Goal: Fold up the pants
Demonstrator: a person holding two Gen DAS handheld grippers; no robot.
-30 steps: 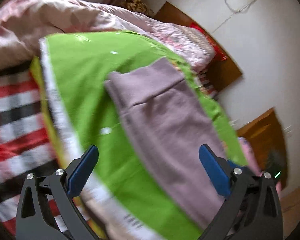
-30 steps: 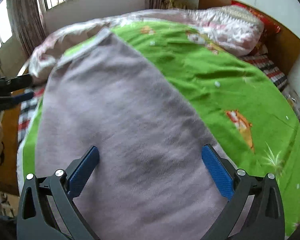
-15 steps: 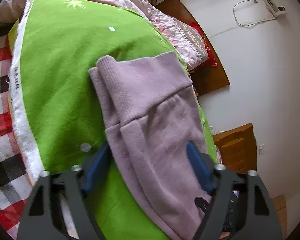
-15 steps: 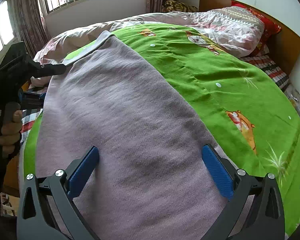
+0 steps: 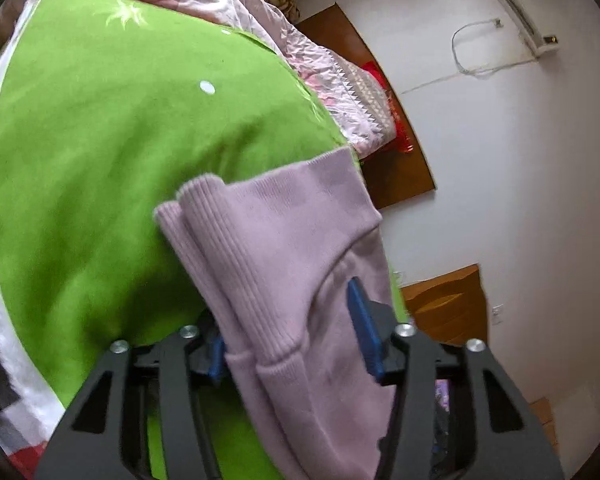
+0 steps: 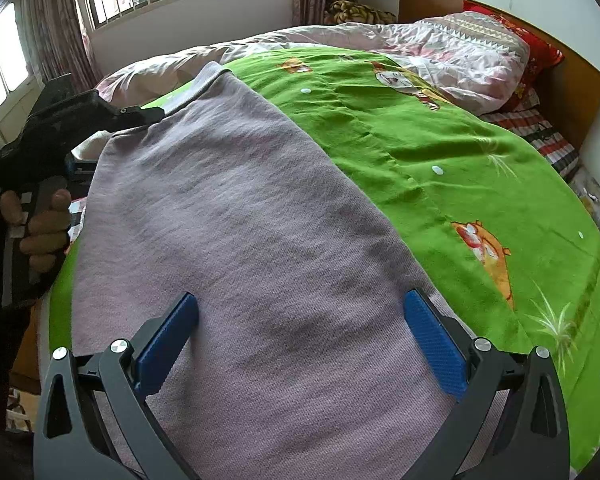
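Soft, limp knit pants are best taken at the ribbed waistband, where the left gripper is closing near the blanket's edge; the right gripper is held spread.

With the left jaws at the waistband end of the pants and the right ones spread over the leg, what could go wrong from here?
1. The left gripper is closing its jaws around the bunched ribbed waistband of the lilac pants; it may catch only some of the layers, so the fold could come out uneven.
2. The green blanket lies directly under that edge and could be pinched and dragged along.
3. The right gripper is open above the leg, gripping nothing, so the pants may slide when lifted.
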